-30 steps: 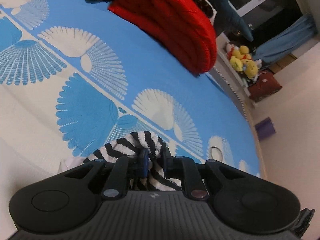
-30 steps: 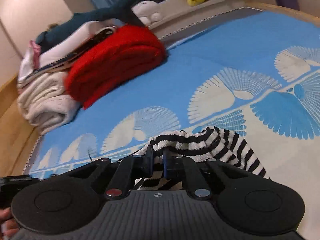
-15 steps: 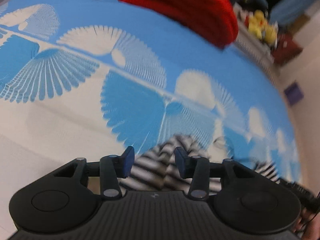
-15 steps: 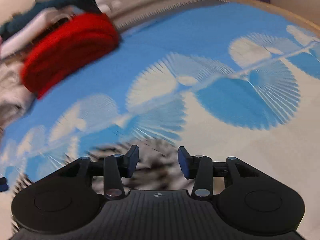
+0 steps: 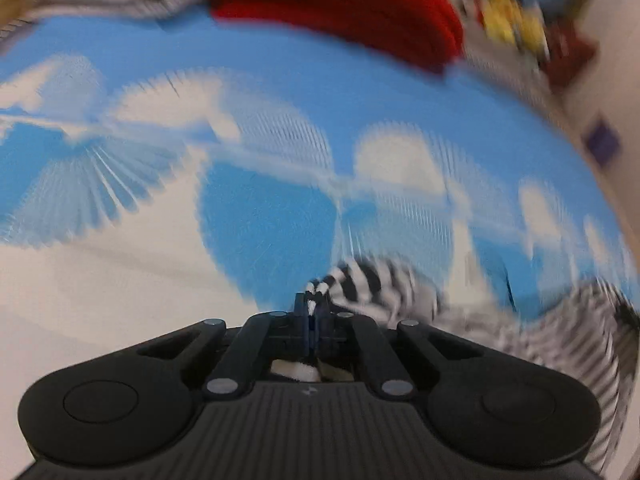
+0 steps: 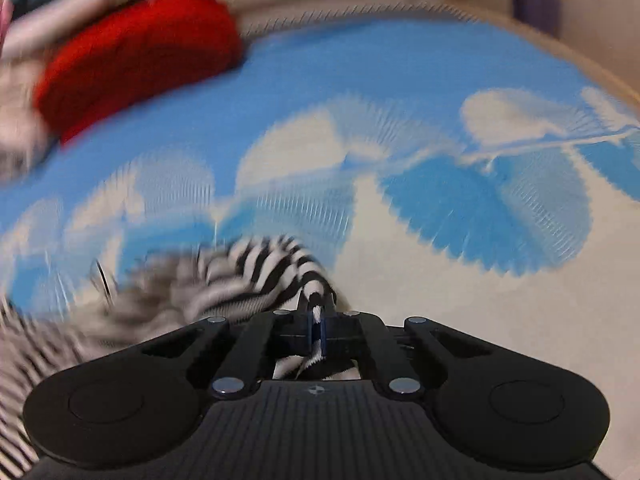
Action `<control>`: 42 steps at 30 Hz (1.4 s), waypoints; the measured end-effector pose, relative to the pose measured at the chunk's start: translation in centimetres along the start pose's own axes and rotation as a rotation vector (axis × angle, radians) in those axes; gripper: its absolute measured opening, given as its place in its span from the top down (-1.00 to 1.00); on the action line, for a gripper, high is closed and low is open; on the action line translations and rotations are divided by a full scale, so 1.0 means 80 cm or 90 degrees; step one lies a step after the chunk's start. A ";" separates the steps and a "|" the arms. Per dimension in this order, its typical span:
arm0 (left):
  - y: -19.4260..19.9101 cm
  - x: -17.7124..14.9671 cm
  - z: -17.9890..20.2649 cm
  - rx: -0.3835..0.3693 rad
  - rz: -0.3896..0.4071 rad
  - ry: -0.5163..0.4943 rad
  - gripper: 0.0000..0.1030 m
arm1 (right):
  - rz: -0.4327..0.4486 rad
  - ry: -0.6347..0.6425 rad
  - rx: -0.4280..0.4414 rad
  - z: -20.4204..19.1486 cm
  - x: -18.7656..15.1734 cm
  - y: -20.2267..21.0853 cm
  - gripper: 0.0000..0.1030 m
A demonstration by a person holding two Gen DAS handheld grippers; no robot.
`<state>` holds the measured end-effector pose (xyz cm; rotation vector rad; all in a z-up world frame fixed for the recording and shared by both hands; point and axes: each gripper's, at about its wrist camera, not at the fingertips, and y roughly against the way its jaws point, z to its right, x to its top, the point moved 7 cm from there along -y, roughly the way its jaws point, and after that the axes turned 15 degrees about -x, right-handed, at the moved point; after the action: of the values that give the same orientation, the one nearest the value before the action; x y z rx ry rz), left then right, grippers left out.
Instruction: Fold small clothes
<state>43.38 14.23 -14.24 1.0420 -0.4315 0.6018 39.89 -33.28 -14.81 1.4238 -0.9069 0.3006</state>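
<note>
Right wrist view, rumpled black-and-white striped garment (image 6: 256,276), both claws clamped on its edges

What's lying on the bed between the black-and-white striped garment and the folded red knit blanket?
Nothing: in both wrist views only bare blue-and-white patterned bedspread runs from the striped garment to the red knit blanket, though both frames are motion-blurred.
</note>
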 end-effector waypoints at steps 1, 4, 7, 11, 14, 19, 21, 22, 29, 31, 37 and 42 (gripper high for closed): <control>0.010 0.009 -0.003 -0.004 0.037 0.014 0.97 | 0.025 -0.027 0.004 0.006 0.012 0.009 0.95; 0.010 0.011 -0.014 0.017 0.039 0.030 0.96 | 0.013 -0.029 -0.044 0.018 0.009 -0.007 0.95; -0.021 -0.019 -0.018 0.004 -0.084 0.054 0.69 | -0.112 0.003 -0.043 0.015 -0.031 -0.047 0.90; 0.019 -0.011 -0.004 0.021 -0.052 0.032 0.30 | -0.099 0.014 -0.033 0.015 -0.025 -0.023 0.71; 0.065 -0.015 0.007 -0.016 -0.047 0.061 0.28 | -0.084 -0.047 0.004 0.035 -0.009 0.019 0.41; 0.145 -0.049 0.021 0.001 -0.045 0.039 0.28 | -0.110 -0.056 0.040 0.066 -0.026 0.084 0.23; 0.168 -0.078 0.021 0.003 -0.051 0.036 0.28 | -0.117 -0.032 0.034 0.079 -0.047 0.104 0.17; 0.174 -0.098 0.015 -0.004 -0.060 0.046 0.28 | -0.122 -0.022 0.025 0.087 -0.059 0.112 0.13; 0.154 -0.157 -0.016 0.015 -0.148 0.060 0.26 | -0.232 0.008 0.003 0.116 -0.149 0.099 0.11; 0.143 -0.166 -0.029 0.023 -0.179 0.090 0.22 | -0.245 0.008 0.011 0.110 -0.158 0.093 0.10; 0.132 -0.187 -0.043 0.012 -0.219 0.155 0.21 | -0.277 0.004 -0.010 0.105 -0.170 0.078 -0.03; 0.123 -0.193 -0.029 0.012 -0.239 0.082 0.91 | -0.262 0.031 0.022 0.096 -0.164 0.083 0.74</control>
<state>25.35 16.00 -17.89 1.0620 -0.1117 0.3346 24.23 -34.91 -19.95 1.5898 -0.5525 0.0408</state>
